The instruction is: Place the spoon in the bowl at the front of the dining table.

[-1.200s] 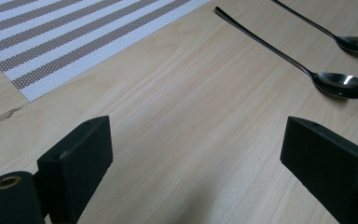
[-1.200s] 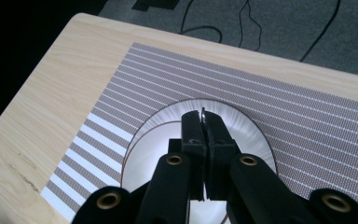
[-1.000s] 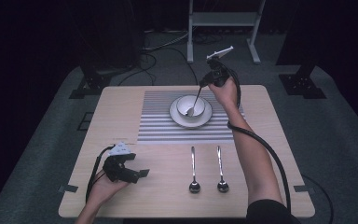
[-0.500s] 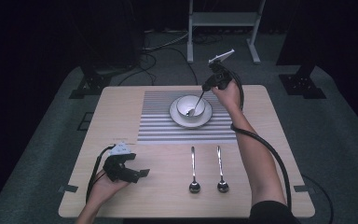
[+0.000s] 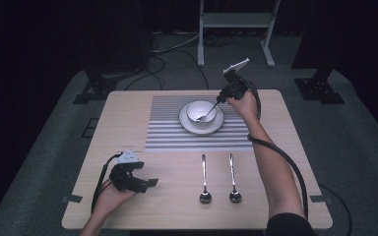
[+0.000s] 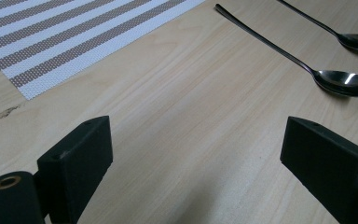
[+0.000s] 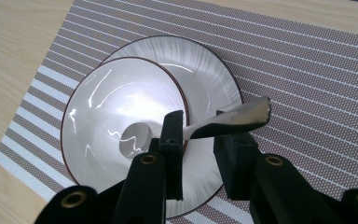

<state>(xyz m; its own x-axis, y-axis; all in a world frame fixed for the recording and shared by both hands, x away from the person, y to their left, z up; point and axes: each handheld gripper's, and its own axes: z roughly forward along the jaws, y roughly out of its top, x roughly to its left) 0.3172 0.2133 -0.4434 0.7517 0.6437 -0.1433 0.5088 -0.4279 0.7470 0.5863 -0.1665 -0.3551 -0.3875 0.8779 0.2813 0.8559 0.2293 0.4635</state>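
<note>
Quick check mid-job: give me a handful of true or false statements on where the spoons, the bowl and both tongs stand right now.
1. A spoon lies with its head in the bowl. True.
2. The bowl sits on the bare table. False: it sits on a plate on the striped placemat.
3. Two spoons lie on the wood in front of the placemat. True.
4. The left tongs grip a spoon. False: they are open over bare wood.
5. The right tongs are clamped on the bowl's rim. False: their jaws have just been opening, with the spoon handle between them.
</note>
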